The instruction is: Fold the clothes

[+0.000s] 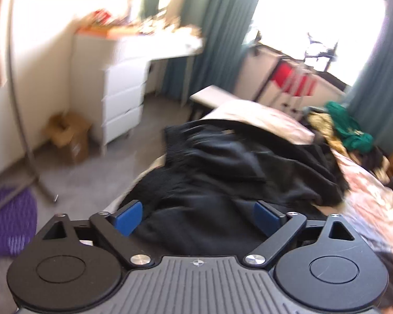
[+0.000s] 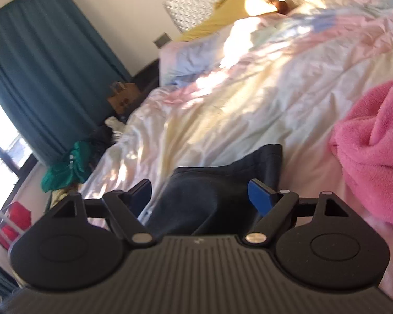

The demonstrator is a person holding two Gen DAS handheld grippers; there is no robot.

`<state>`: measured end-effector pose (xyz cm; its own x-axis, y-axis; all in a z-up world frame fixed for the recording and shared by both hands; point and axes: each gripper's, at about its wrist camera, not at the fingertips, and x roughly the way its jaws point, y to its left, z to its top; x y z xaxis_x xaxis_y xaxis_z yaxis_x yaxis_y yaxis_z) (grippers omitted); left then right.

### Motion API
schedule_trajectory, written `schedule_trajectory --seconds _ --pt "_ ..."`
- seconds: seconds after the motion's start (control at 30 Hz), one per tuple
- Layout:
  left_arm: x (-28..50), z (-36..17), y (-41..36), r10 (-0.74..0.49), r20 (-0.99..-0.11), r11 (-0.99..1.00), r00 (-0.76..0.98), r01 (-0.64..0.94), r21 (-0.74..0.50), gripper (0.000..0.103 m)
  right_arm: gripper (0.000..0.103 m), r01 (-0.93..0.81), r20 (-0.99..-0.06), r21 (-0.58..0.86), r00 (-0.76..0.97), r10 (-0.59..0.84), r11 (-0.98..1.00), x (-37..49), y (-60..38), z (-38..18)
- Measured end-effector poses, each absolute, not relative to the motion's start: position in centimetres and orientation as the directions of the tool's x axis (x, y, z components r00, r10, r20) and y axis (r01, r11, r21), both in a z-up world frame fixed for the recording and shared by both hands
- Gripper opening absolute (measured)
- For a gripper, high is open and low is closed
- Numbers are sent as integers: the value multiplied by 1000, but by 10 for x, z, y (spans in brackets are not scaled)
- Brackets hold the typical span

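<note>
Two claws: both spread wide, blue pads well apart, nothing pinched in either.
Left claw (image 1: 197, 218): it looks along the bed (image 1: 374, 204), with the black garment (image 1: 238, 172) lying straight ahead and reaching in between its pads.
Garment's lie: a crumpled heap on the bed, its long axis running away from the left claw toward the far bed edge; one side hangs near the bed edge above the floor.
Right claw (image 2: 200, 196): a dark piece of cloth (image 2: 222, 180) lies between its pads, on the pale duvet (image 2: 249, 91); I cannot tell if it is the same garment.
Nearer claw: each has dark cloth directly before it, so neither is clearly nearer.
Pose: both claws are low, tilted down at the bed; the pictures are blurred.
Other clothes: a pink fleece (image 2: 374, 157) just right of the right claw; a green garment (image 1: 351, 128) well apart, at the far side.
Stage: unclear; the heap shows no neat fold.
</note>
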<state>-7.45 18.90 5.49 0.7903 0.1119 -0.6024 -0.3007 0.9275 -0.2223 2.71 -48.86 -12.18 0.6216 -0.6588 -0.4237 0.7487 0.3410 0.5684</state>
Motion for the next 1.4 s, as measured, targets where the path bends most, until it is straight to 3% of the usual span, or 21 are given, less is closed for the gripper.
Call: schedule_trajectory --seconds 0.2,0.4,0.57,0.9,1.13,1.4 --pt "-50 58 102 10 -485 979 874 -108 -174 101 83 579 -294 442 815 -499 685 46 -418 -96" --pt "-11 35 27 -81 -483 987 872 4 -158 101 83 415 -237 393 908 -346 821 50 -392 -80" --pt "20 18 -15 -127 -495 988 859 62 -145 101 83 291 -231 399 950 -212 869 56 -380 -77" --pt "64 -19 -39 -122 -415 992 902 114 -45 101 83 151 -274 379 961 -45 913 77 -351 -84" --pt "72 -45 -25 -129 -471 991 873 95 -95 101 83 99 -289 337 957 3 936 86 -334 -91" --pt "74 -37 -8 -168 -442 975 881 82 -207 101 83 86 -326 381 944 47 920 93 -336 -100"
